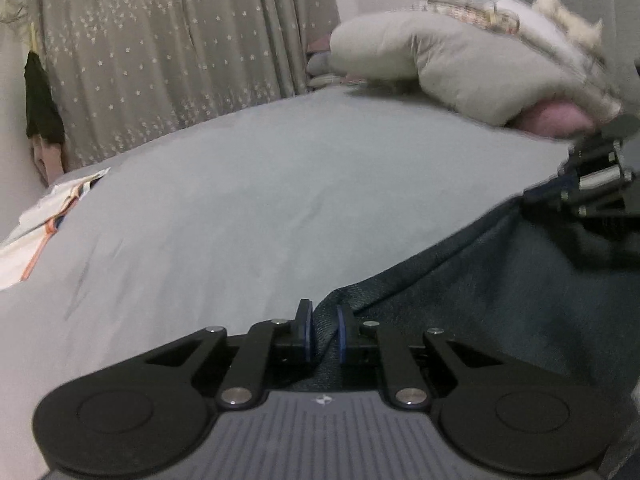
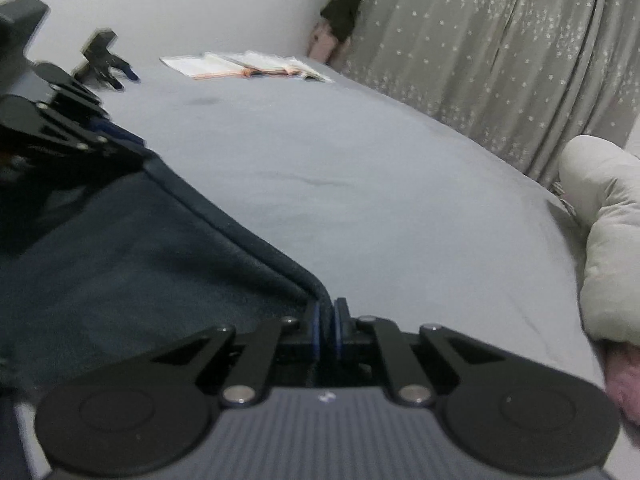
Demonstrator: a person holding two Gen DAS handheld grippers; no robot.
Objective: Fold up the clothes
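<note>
Dark blue garment (image 1: 500,280) spread on the grey bed (image 1: 280,200), near edge of the bed, well short of the pale pillows (image 1: 460,68) at the far right

Left tool (image 1: 324,332) clamped on one corner of the garment's hem, cloth bunched between the blue pads; right tool (image 2: 329,328) likewise pinched on the opposite corner, hem seam running taut between the two

Judged step: start of a fold, both corners gripped, cloth otherwise flat on the bed and not yet lifted

Next move, by judgement: raise both corners together, level with each other, carry them across the garment toward its other end, then lay edge on edge; uneven lift likely to skew the fold

White papers (image 2: 248,66) lying at the far side of the bed by the starred curtain (image 2: 500,60), well apart from the garment
</note>
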